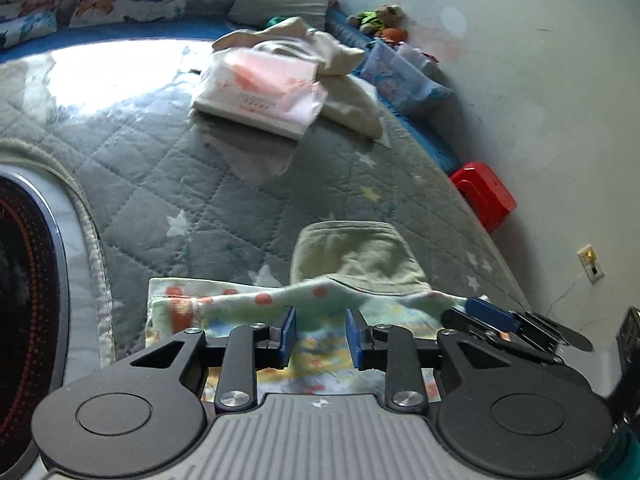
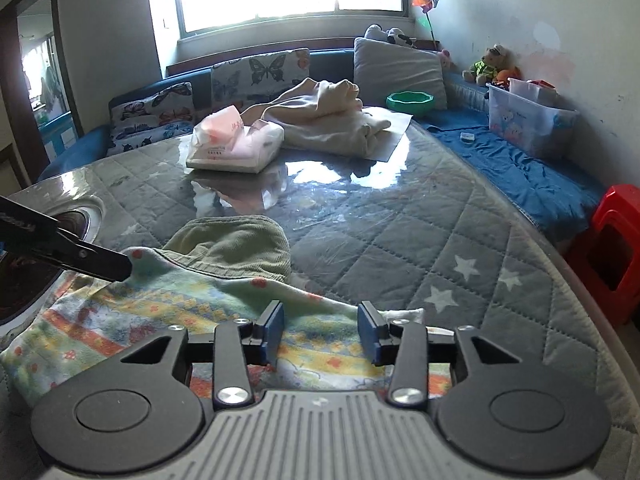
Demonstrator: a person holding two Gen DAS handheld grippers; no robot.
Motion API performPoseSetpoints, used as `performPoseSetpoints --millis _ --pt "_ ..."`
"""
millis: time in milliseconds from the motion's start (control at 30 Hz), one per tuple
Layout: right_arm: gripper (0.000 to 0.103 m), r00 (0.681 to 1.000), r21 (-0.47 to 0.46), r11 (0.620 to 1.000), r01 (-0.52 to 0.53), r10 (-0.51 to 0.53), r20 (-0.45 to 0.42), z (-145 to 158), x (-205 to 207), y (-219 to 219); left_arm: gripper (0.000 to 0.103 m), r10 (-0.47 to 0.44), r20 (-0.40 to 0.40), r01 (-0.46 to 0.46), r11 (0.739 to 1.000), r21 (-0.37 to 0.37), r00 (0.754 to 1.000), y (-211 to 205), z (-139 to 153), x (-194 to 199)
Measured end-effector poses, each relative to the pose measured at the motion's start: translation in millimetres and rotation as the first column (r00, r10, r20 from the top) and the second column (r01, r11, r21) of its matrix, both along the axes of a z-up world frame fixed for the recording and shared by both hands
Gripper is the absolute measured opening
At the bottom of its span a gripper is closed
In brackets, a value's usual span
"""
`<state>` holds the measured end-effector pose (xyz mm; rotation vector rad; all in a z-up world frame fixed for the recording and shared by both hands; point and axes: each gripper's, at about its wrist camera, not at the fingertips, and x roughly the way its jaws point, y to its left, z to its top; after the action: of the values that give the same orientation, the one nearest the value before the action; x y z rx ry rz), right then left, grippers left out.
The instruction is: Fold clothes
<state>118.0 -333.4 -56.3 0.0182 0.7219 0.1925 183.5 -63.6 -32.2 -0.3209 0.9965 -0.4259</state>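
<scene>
On the quilted grey cover (image 1: 168, 168) in your left wrist view, the patterned cloth (image 1: 248, 300) with orange dots lies right under your left gripper (image 1: 321, 336), whose blue pads stand spread apart with nothing between them. Your right gripper (image 1: 492, 316) reaches in from the right and meets the cloth's lifted far edge; its tips are too blurred to tell whether they pinch. Just beyond the cloth sits a small green garment (image 1: 352, 254), partly tucked under that raised edge. Farther off you have a tissue pack (image 1: 260, 92) touching a cream heap of clothes (image 1: 332, 68), plastic bins (image 1: 400, 76) and a red stool (image 1: 484, 194) by the wall. A dark round object (image 1: 24, 300) at the left is cut off by the frame

In your right wrist view, your right gripper (image 2: 321, 330) hovers spread above the same patterned cloth (image 2: 120, 320), holding nothing. Your left gripper (image 2: 104, 266) comes in from the left, its dark tip on the cloth's edge beside the green garment (image 2: 236, 244). The tissue pack (image 2: 236, 148), cream heap (image 2: 332, 120), a green bowl (image 2: 410, 101), a grey pillow (image 2: 398, 66) and butterfly cushions (image 2: 256, 72) lie beyond; window glare washes out the sheen on the cover (image 2: 400, 216)
</scene>
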Motion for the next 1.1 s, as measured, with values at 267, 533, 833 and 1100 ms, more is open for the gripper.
performPoseSetpoints --millis 267,533,833,1100 --pt "0.045 0.999 -0.009 0.999 -0.033 0.034 0.023 8 -2 7 0.029 0.006 -0.007 -0.006 1.0 -0.03 1.0 3 0 4" --pt "0.048 0.987 -0.026 0.987 -0.159 0.159 0.013 11 -21 35 0.029 -0.038 0.025 0.039 0.999 -0.018 0.999 -6 10 -12" --pt "0.051 0.977 -0.077 0.974 -0.212 0.213 0.015 13 -65 48 0.03 -0.122 0.076 0.12 0.992 0.029 0.99 -11 18 -53" --pt "0.053 0.981 -0.089 0.978 -0.187 0.19 0.031 13 -97 47 0.029 -0.179 0.102 0.168 0.98 0.11 0.979 -19 8 -97"
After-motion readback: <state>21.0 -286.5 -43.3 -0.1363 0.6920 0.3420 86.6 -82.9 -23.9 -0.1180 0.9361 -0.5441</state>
